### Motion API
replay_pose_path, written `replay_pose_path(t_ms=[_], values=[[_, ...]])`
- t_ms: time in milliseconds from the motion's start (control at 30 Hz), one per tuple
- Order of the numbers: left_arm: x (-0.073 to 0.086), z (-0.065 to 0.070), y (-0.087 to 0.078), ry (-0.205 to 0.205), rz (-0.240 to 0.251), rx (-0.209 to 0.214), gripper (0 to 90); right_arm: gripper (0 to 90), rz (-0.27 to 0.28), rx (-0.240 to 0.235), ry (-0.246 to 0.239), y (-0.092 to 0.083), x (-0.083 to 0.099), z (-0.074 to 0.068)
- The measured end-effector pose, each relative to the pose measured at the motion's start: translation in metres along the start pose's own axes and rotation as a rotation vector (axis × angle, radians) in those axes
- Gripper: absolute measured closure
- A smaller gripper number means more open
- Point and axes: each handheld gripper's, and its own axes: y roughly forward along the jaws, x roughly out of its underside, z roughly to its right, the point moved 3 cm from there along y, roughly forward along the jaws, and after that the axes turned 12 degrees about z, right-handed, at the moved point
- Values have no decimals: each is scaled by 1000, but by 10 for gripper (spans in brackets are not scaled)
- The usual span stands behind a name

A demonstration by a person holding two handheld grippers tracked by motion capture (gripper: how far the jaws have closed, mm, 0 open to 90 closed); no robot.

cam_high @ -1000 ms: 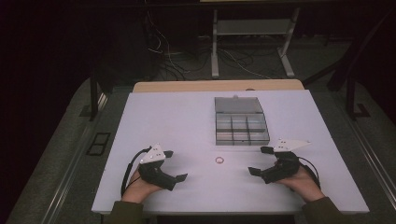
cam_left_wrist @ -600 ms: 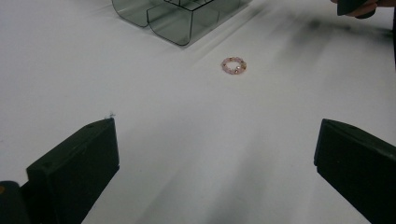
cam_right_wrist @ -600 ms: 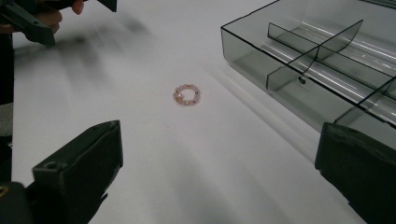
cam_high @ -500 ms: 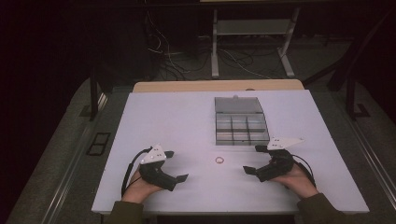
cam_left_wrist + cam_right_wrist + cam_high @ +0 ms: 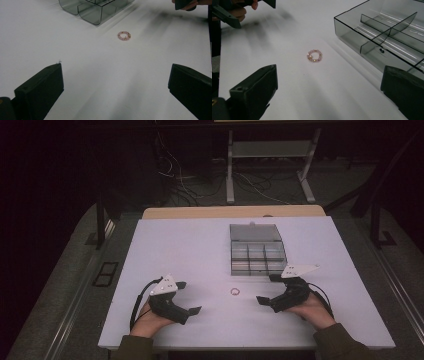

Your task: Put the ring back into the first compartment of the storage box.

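The right gripper (image 5: 266, 289) rests low over the white table (image 5: 200, 250), held in the person's right hand (image 5: 311, 309) near the table's front edge, with its jaws spread wide and nothing between them. In the right gripper view the two black jaws stand far apart at the bottom corners, and the pink beaded ring (image 5: 314, 55) lies flat on the bare tabletop ahead of them, closer to the left-hand jaw than to the other, touching neither. The left gripper (image 5: 189, 297) sits on the opposite side, held in the left hand (image 5: 150, 319), and its jaws are likewise wide apart and empty; in the left gripper view the ring (image 5: 124, 35) lies well ahead of the jaws, on open table. From above, the ring (image 5: 234, 291) lies between the two grippers, nearer the right one, and just in front of the clear plastic compartment box (image 5: 257, 251). The box is open, its lid lying flat behind it, and thin dividers split it into small cells. One small dark bit (image 5: 381, 50) lies in the cell nearest the ring; what it is cannot be told
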Motion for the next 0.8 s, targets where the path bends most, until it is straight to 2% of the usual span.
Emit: replay_pose_path(t_ms=[400,800], values=[[0,0,0,0,3,2,0,8,-12,-2,-6,5,-5,1],[-1,0,-1,-3,8,2,0,8,-20,19,-8,13,-10,2]])
